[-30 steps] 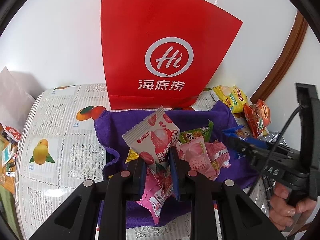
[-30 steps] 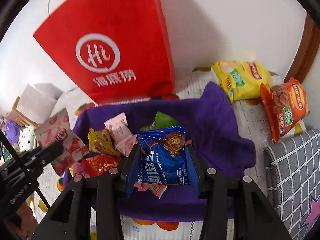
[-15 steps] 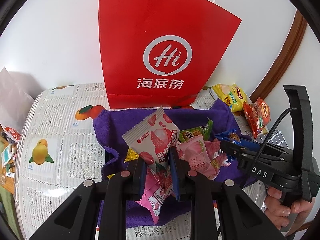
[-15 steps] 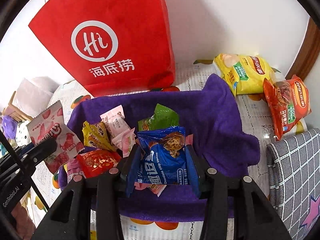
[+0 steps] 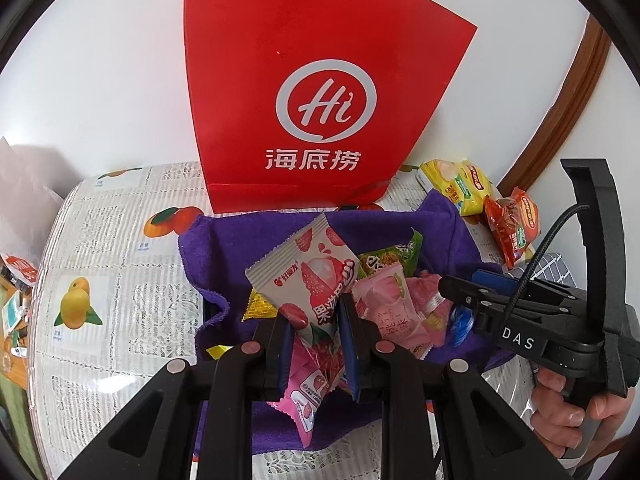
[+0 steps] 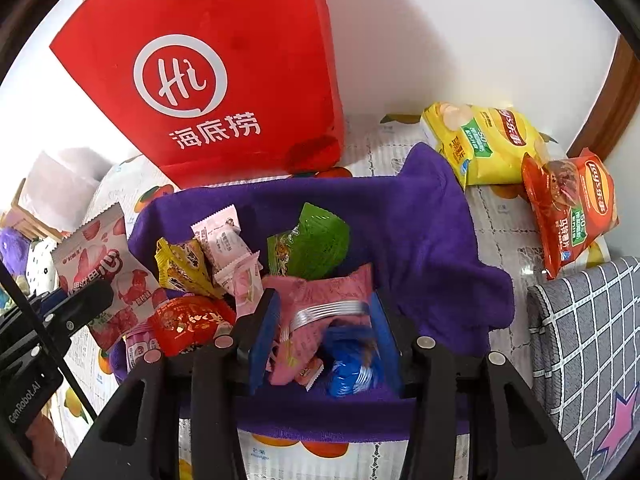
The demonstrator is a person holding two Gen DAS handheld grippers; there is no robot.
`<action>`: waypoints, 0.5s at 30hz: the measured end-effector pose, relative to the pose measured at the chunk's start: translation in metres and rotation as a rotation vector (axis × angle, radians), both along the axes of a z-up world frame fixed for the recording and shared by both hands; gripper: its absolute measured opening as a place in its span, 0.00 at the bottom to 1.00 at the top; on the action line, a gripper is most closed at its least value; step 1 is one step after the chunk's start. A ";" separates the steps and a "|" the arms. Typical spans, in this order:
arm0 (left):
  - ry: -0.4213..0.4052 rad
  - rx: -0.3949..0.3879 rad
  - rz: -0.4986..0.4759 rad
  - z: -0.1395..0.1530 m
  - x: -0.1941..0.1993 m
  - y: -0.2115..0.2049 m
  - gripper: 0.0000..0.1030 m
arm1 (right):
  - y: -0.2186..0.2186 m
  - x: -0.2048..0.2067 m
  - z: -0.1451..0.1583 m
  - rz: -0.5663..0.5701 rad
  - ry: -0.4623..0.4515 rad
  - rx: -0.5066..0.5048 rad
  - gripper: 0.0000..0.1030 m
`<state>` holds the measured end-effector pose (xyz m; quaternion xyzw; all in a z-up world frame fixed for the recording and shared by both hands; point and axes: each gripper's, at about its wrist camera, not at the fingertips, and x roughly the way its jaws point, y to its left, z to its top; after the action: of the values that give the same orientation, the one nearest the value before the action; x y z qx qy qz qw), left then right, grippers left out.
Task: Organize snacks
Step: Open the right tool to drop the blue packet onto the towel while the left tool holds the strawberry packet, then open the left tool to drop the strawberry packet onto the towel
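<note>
Access to the purple-lined bin (image 6: 424, 248) is from above and from the near side. The far side is blocked by the upright red bag (image 6: 224, 72), which stands against the bin's rear edge. The bin's left half is filled with loose snack packets (image 6: 200, 280); its right half shows bare purple cloth. To the right, the yellow chip bag (image 6: 484, 144) and orange chip bag (image 6: 568, 212) occupy the tablecloth (image 5: 120, 248). The tablecloth left of the bin lies bare.

Bright, even light; fisheye-bent edges, dark corners, blue packet (image 6: 352, 364) motion-blurred.
</note>
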<state>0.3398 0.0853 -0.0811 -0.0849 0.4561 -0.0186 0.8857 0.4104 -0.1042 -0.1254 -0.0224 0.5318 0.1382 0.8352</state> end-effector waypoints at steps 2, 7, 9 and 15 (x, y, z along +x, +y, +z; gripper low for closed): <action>0.004 -0.006 -0.007 -0.001 0.001 -0.001 0.20 | -0.002 0.000 0.001 -0.003 0.001 0.008 0.46; 0.015 -0.001 -0.016 -0.005 0.002 -0.005 0.20 | -0.007 0.000 0.007 -0.015 -0.009 0.029 0.47; 0.017 0.003 -0.019 -0.005 0.002 -0.007 0.20 | -0.010 0.000 0.012 -0.023 -0.014 0.045 0.47; 0.041 0.012 -0.052 -0.012 0.006 -0.014 0.20 | -0.020 -0.002 0.023 -0.046 -0.029 0.096 0.50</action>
<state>0.3453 0.0709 -0.0930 -0.0680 0.4762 -0.0372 0.8759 0.4082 -0.1240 -0.1025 0.0280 0.5126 0.1437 0.8461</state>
